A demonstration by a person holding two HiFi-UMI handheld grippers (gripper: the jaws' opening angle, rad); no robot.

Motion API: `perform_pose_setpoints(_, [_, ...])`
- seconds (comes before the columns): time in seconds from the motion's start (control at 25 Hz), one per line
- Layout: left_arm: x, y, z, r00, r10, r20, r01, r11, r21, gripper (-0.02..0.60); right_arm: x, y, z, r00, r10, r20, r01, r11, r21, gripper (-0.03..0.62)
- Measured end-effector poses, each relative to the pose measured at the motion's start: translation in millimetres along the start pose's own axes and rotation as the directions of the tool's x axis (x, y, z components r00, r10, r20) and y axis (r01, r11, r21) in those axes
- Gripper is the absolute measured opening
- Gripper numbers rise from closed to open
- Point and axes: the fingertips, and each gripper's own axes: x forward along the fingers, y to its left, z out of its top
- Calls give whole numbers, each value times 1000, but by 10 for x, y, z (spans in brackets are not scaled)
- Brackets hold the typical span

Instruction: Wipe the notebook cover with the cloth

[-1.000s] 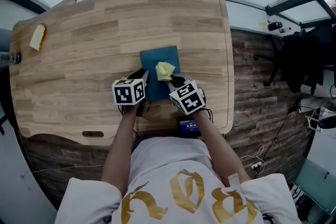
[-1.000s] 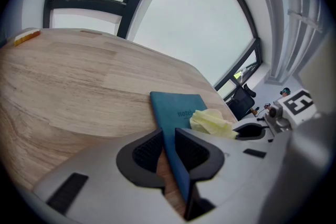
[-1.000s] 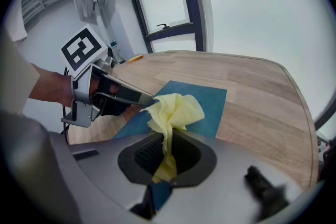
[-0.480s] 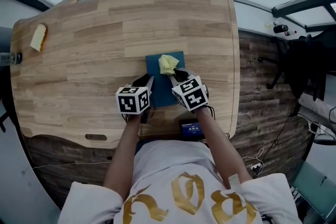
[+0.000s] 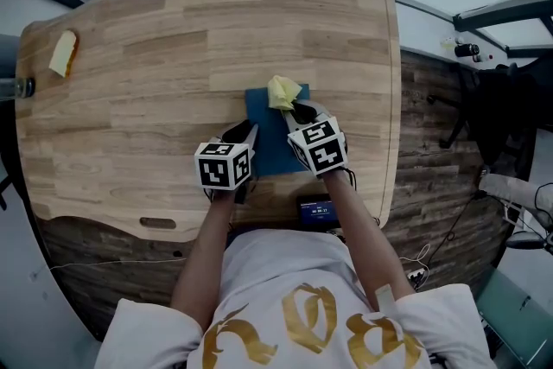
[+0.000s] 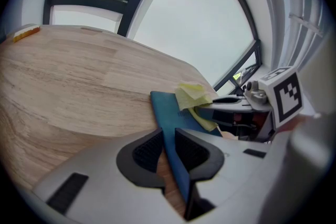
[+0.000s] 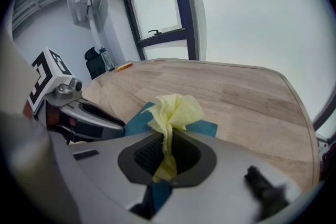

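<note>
A dark blue notebook [image 5: 273, 132] lies on the wooden table [image 5: 155, 56], near its front right. My left gripper [image 5: 249, 134] is shut on the notebook's left edge [image 6: 167, 128], which passes between the jaws. The right gripper [image 5: 298, 110] is shut on a bunched yellow cloth [image 5: 281, 91], and the cloth rests on the notebook's far right corner. In the right gripper view the cloth [image 7: 174, 112] rises from between the jaws over the blue cover [image 7: 205, 127]. The left gripper view shows the cloth [image 6: 193, 98] lying on the cover.
A yellow sponge-like piece [image 5: 62, 53] lies at the table's far left corner, next to a dark round thing [image 5: 21, 87] at the edge. A small dark device [image 5: 314, 210] hangs at the table's front edge by the person's body. A handle slot [image 5: 156, 223] is cut in the front edge.
The cloth in the right gripper has slid away from the person, from the middle of the cover to its far right corner. The left gripper keeps its hold on the left edge.
</note>
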Motion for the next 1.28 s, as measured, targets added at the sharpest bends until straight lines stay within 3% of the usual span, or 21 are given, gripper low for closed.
perform_pose_setpoints(0.48, [-2, 5, 4, 1000, 4, 1, -4, 1000, 1, 83, 36, 74, -3, 1000, -16, -7, 16, 1000, 3, 37])
perform_pose_setpoints(1.08, [1, 0, -7, 1000, 13, 5, -13, 1000, 10, 83, 143, 582, -24, 996, 93, -18, -94, 990, -101, 37])
perform_pose_setpoints(1.28, [2, 15, -10, 1000, 12, 5, -13, 1000, 10, 83, 154, 600, -43, 995, 93, -18, -95, 989, -114, 37])
